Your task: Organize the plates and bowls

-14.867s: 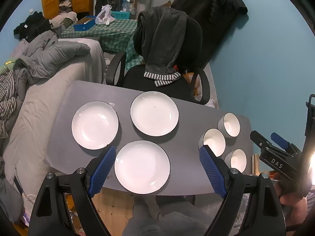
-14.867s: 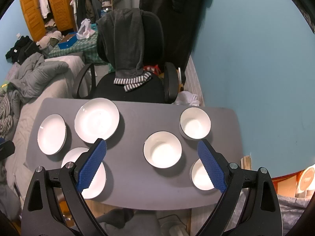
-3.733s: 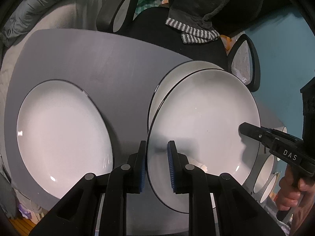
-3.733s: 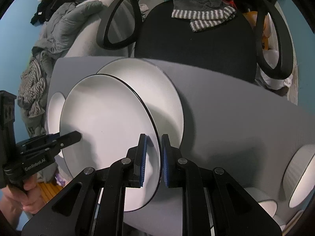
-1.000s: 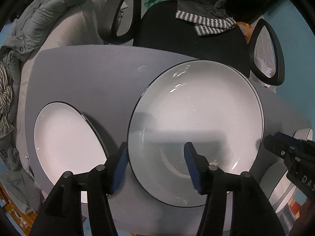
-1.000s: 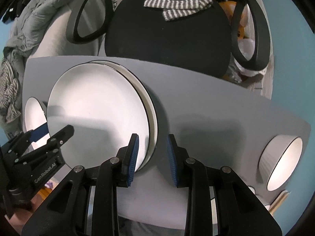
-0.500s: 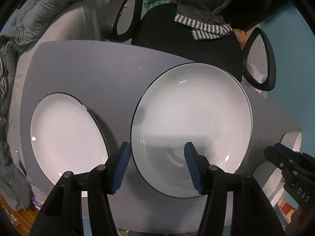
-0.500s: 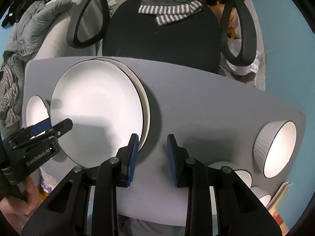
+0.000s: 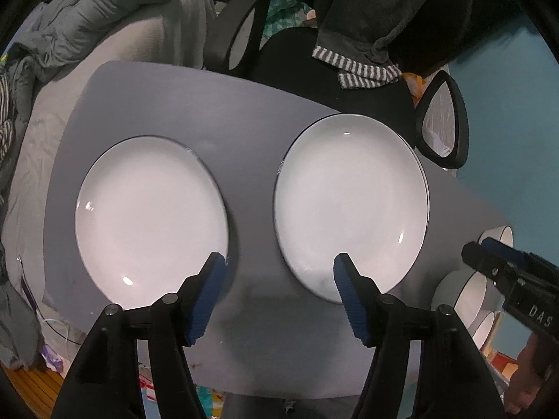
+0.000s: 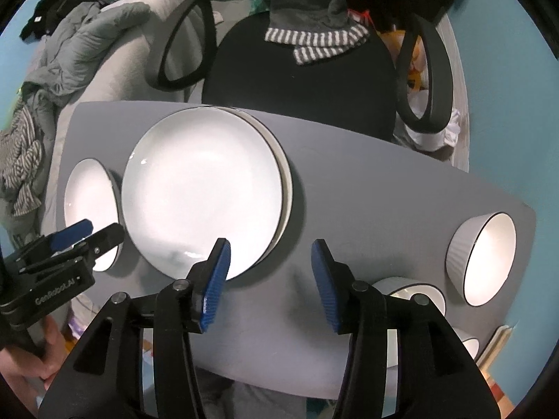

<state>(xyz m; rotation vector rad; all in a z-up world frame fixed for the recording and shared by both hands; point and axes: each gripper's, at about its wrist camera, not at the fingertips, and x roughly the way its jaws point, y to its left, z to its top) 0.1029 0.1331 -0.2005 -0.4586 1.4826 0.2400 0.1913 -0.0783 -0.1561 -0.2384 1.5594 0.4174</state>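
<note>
White plates (image 10: 206, 188) sit stacked on my grey tabletop (image 10: 384, 192), clearing room. Both my left tongs (image 9: 276, 293) and right tongs (image 10: 270, 276) are opening, holding nothing, above it; one plate (image 9: 150, 216) lies apart, bowls (image 10: 489, 255) rightward.

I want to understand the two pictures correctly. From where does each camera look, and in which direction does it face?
Left wrist: on the left gripper, looking down at the grey table; its opening jaws hold nothing.
Right wrist: on the right gripper, facing down too; jaws opening, empty; a hand shows.
Shared: the stacked plates, single plate, and bowls.
</note>
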